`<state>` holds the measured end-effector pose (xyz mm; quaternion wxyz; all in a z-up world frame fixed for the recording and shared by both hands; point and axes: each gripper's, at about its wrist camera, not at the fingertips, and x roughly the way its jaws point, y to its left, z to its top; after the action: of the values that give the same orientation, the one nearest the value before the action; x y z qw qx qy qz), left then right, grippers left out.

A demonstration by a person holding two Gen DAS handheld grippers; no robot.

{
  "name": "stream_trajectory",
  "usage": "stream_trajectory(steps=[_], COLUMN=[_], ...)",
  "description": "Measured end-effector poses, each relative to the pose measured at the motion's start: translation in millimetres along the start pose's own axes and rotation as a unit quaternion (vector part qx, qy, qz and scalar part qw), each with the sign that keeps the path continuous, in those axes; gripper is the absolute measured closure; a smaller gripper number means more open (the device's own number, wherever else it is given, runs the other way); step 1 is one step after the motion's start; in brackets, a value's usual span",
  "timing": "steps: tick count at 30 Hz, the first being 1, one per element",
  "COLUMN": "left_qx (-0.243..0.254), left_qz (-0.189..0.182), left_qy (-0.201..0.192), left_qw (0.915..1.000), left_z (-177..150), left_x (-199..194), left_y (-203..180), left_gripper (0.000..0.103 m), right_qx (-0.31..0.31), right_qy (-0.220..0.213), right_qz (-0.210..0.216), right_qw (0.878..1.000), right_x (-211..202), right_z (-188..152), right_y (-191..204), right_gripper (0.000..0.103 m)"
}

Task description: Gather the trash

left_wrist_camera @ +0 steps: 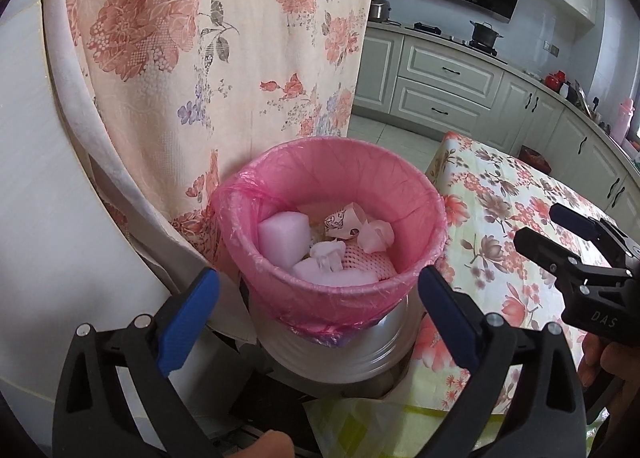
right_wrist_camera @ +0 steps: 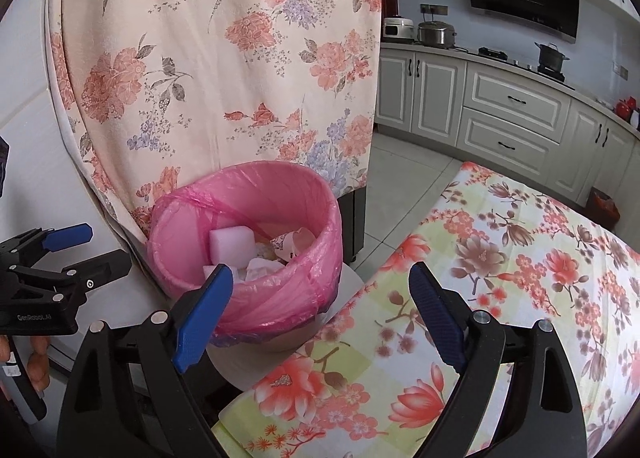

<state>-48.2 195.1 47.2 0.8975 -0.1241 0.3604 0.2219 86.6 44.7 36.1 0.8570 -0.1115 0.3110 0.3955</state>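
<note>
A trash bin lined with a pink bag (left_wrist_camera: 404, 193) stands beside the table, holding several pieces of trash: white foam blocks (left_wrist_camera: 280, 238), crumpled paper (left_wrist_camera: 344, 221) and a foam net. It also shows in the right wrist view (right_wrist_camera: 280, 298). My left gripper (left_wrist_camera: 320, 318) is open and empty, its blue pads on either side of the bin's near rim. My right gripper (right_wrist_camera: 320, 318) is open and empty, over the table edge just right of the bin. It shows in the left wrist view (left_wrist_camera: 560, 234) too.
A table with a floral cloth (right_wrist_camera: 520, 298) lies to the right. A tall object draped in floral fabric (left_wrist_camera: 224, 57) stands behind the bin. Kitchen cabinets (right_wrist_camera: 512, 105), a stove and pots are at the back, across a tiled floor (right_wrist_camera: 400, 177).
</note>
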Motion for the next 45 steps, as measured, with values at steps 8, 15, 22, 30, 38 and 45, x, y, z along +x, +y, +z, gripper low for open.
stream_trajectory(steps=[8,15,22,30,38,45], left_qx=[0.002,0.004,0.004,0.004,0.004,0.005], left_qz=[-0.001,0.004,0.001,0.001,0.002,0.001], left_qy=[-0.001,0.0,-0.004,-0.006,-0.006,-0.006], left_qw=[1.0,1.0,1.0,1.0,1.0,1.0], left_z=[0.1,0.1,0.4,0.2,0.1,0.4], left_x=[0.3,2.4,-0.1,-0.4,-0.5,-0.9], left_y=[-1.8,-2.5,-4.0,-4.4,-4.3,-4.4], left_gripper=[0.006,0.006,0.006,0.006,0.006,0.006], right_qx=[0.001,0.005,0.004,0.004,0.004,0.004], right_qy=[0.0,0.002,0.002,0.002,0.002,0.004], right_qz=[0.002,0.003,0.002,0.002,0.002,0.003], right_qw=[1.0,1.0,1.0,1.0,1.0,1.0], right_x=[-0.4,1.0,1.0,1.0,0.6,2.1], right_z=[1.0,1.0,-0.1,-0.2,-1.8,-3.5], right_y=[0.5,-2.2,-1.9,-1.8,-2.1,-2.0], right_gripper=[0.019,0.019,0.019,0.019,0.019,0.019])
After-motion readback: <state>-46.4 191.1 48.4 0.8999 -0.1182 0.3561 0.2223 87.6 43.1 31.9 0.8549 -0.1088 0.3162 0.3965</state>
